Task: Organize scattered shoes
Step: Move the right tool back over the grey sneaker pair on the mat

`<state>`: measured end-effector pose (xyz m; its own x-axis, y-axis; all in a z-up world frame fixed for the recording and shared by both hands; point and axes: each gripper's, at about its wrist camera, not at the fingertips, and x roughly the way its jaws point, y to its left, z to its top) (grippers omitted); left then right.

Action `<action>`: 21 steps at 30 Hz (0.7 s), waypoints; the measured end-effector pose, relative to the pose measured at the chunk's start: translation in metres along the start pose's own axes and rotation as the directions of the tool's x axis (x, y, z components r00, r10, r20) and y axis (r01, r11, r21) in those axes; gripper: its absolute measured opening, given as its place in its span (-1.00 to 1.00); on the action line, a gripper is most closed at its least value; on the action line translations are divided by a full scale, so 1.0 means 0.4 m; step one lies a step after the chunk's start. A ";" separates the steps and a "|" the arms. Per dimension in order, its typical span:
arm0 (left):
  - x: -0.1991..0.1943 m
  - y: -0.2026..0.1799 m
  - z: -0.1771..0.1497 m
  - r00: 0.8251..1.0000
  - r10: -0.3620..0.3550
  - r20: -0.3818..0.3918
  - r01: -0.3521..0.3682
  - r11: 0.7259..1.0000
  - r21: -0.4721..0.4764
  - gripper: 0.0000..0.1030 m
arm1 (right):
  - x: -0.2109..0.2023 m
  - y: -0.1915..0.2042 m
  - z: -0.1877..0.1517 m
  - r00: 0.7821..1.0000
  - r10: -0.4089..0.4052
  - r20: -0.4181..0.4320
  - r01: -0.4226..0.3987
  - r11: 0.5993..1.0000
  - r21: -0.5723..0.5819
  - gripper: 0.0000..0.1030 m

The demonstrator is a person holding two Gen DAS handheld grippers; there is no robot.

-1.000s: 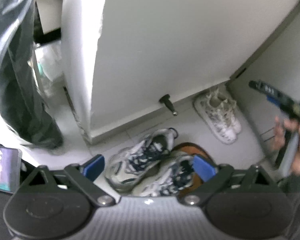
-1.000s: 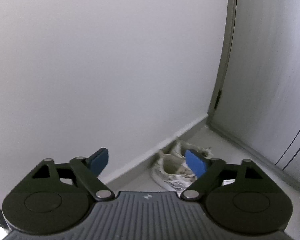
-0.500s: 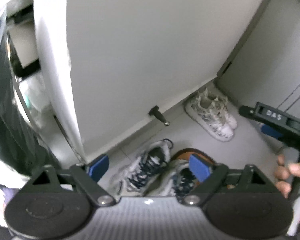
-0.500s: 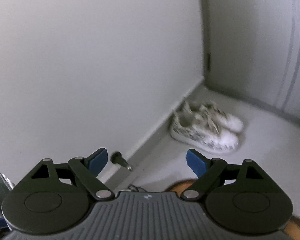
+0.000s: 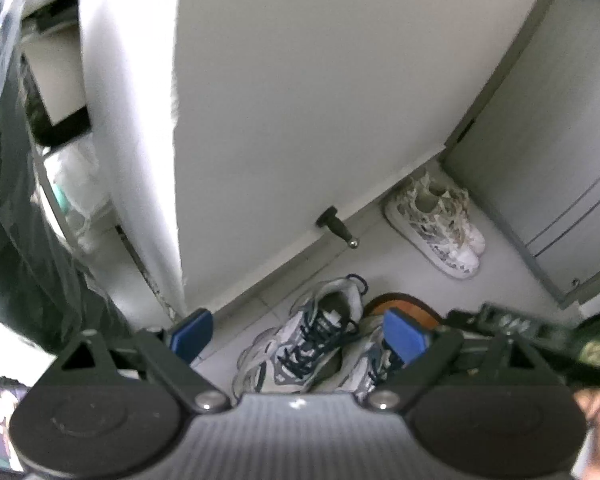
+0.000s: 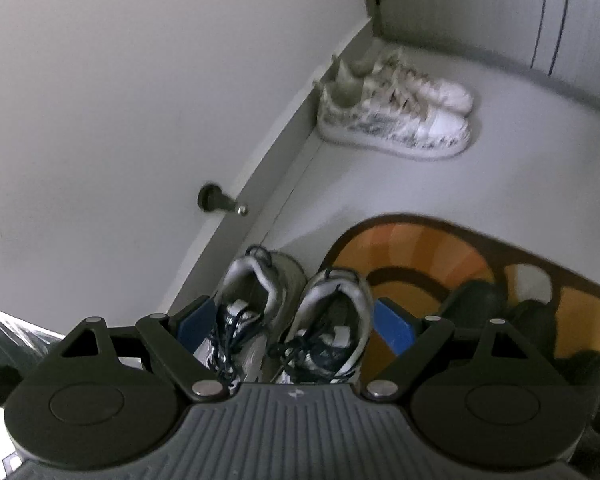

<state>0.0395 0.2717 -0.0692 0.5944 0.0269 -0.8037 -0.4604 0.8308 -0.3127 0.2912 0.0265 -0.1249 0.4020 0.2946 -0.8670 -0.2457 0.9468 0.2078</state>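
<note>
grey sneakers (image 6: 292, 320) between open right claw (image 6: 296, 328) — untouched

The right gripper (image 6: 294, 322) hides both grey sneakers' (image 6: 328, 320) toes.

A pair of grey sneakers (image 6: 296, 316) with dark navy laces sits side by side, partly on an orange mat (image 6: 440, 252). A pair of white patterned sneakers (image 6: 396, 112) stands together against the wall, well apart.

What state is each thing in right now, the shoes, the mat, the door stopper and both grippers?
Left gripper: open, holding nothing, above the sneakers.
Right gripper: open, empty, above the sneakers.
Grey and navy sneakers: upright, side by side, laced.
White patterned sneakers: upright, paired against the wall.
Orange mat: flat on the floor.
Door stopper: sticking out from the wall.
</note>
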 end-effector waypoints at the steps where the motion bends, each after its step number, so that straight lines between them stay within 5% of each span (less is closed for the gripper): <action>1: 0.000 0.007 -0.001 1.000 -0.004 -0.007 0.004 1.000 -0.008 0.82 | 0.005 0.011 -0.012 1.000 -0.001 -0.005 0.001 1.000 -0.022 0.73; 10: 0.008 0.036 -0.007 0.999 0.034 -0.025 -0.034 0.999 0.021 0.82 | 0.119 -0.010 -0.014 0.996 0.050 -0.071 -0.044 0.996 0.083 0.51; 14: 0.007 0.022 -0.007 0.992 0.127 0.004 -0.126 0.987 0.096 0.80 | 0.161 -0.029 -0.008 0.986 0.141 -0.092 -0.119 0.970 0.213 0.40; 21: 0.008 0.028 -0.010 0.994 0.105 -0.017 -0.104 0.992 0.078 0.79 | 0.241 -0.019 -0.006 0.984 0.134 -0.115 -0.108 0.972 0.209 0.40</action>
<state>0.0338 0.2790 -0.0774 0.5316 0.1049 -0.8405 -0.4667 0.8643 -0.1873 0.3298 0.0474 -0.2110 0.2616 0.4018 -0.8776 -0.0977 0.9156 0.3901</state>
